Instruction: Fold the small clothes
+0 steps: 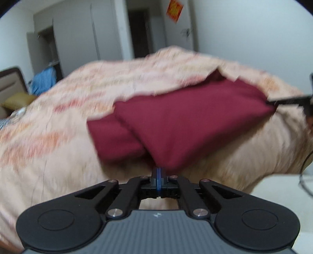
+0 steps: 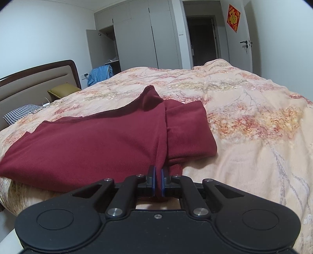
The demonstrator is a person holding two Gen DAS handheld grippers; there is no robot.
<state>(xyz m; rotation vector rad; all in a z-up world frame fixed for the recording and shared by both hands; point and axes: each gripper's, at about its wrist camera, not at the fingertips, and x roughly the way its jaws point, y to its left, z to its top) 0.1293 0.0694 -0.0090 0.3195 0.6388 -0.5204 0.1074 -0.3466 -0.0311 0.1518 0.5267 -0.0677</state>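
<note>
Bed (image 2: 244,121) fills both views, covered by a peach quilt (image 1: 58,125) printed with orange and pink blossoms. Behind it stand grey wardrobe doors (image 2: 137,37), one of them open, and a white door (image 2: 241,39) carrying a red paper ornament (image 2: 233,18). A padded headboard (image 2: 37,82) with a dark wooden rim rises at the left, with a mustard pillow (image 2: 62,90) and a houndstooth cushion (image 2: 21,115) below it, and a blue garment (image 2: 100,75) hangs near the wardrobe.

On the quilt, close to the near edge of the bed, lies the dark red garment (image 2: 93,148), folded over itself into layers (its hemmed edge stands up in a small peak toward the far side). The left view is blurred.

The left tongs (image 1: 159,172) are clenched at the nearest corner of the red cloth, though whether any fabric sits between the pads cannot be told. The right tongs (image 2: 158,172) are clamped on a gathered fold of the garment, which runs down between the blue pads (image 2: 153,179); in the left view their dark fingertip meets the cloth's far right corner.
</note>
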